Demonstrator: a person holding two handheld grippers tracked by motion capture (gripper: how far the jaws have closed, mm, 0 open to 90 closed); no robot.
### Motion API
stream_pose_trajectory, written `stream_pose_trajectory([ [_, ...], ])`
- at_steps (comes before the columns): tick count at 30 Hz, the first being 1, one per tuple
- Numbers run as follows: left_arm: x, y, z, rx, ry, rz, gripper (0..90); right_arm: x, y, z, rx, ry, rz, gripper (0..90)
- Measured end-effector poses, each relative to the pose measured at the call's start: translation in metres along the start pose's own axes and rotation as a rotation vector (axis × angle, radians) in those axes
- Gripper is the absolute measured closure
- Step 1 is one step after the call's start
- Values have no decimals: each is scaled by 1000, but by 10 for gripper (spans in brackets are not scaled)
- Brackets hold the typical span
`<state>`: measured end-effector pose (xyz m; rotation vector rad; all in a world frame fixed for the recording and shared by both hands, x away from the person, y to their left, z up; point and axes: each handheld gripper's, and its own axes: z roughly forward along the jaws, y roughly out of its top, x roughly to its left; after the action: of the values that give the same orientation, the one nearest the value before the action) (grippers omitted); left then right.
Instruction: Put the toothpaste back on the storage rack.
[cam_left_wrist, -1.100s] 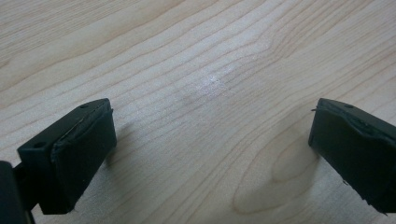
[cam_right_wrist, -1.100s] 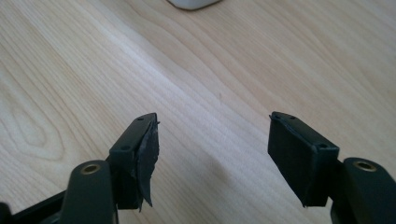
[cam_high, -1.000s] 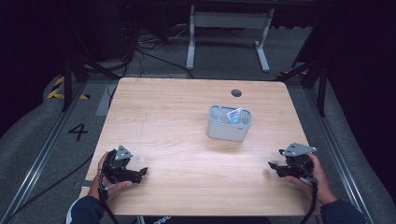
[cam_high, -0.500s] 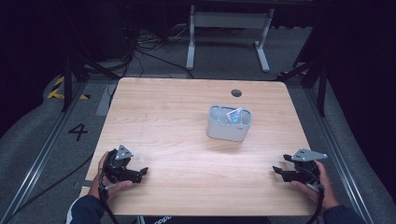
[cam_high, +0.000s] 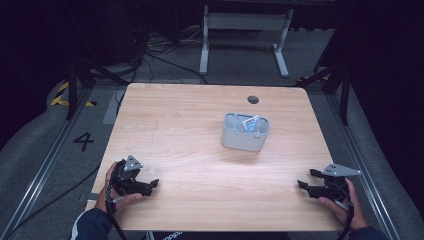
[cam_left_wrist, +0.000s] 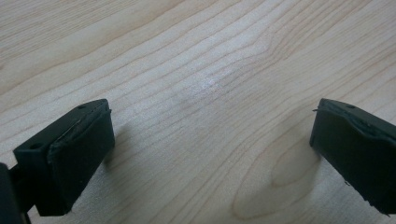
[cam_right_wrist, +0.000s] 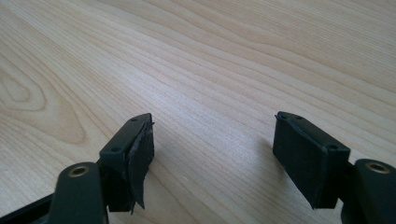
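Observation:
A grey divided holder (cam_high: 245, 131) stands right of the table's middle, with pale, bluish items poking out of its compartments. My left gripper (cam_high: 151, 186) rests near the front left corner of the wooden table (cam_high: 185, 130), held by a hand. Its jaws stand wide apart over bare wood (cam_left_wrist: 210, 126), nothing between them. My right gripper (cam_high: 305, 179) sits at the front right edge, also hand-held. It is open too, with only wood grain between its pads (cam_right_wrist: 140, 154).
A round cable hole (cam_high: 253, 99) lies in the tabletop behind the holder. Beyond the far edge stand a metal frame (cam_high: 245, 25) and loose cables on grey floor. A floor rail and a painted "4" (cam_high: 83, 141) run along the left.
My right gripper has slid toward the front right edge of the table. The left gripper has barely moved, and the holder stays put.

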<state>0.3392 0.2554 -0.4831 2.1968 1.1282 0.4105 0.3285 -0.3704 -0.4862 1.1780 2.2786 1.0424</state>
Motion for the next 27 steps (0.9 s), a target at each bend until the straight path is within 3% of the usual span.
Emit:
stream_pose_trajectory([
  [27, 0, 0, 0, -2, -6, -5, 3, 0, 0, 0, 1, 4, -3, 285],
])
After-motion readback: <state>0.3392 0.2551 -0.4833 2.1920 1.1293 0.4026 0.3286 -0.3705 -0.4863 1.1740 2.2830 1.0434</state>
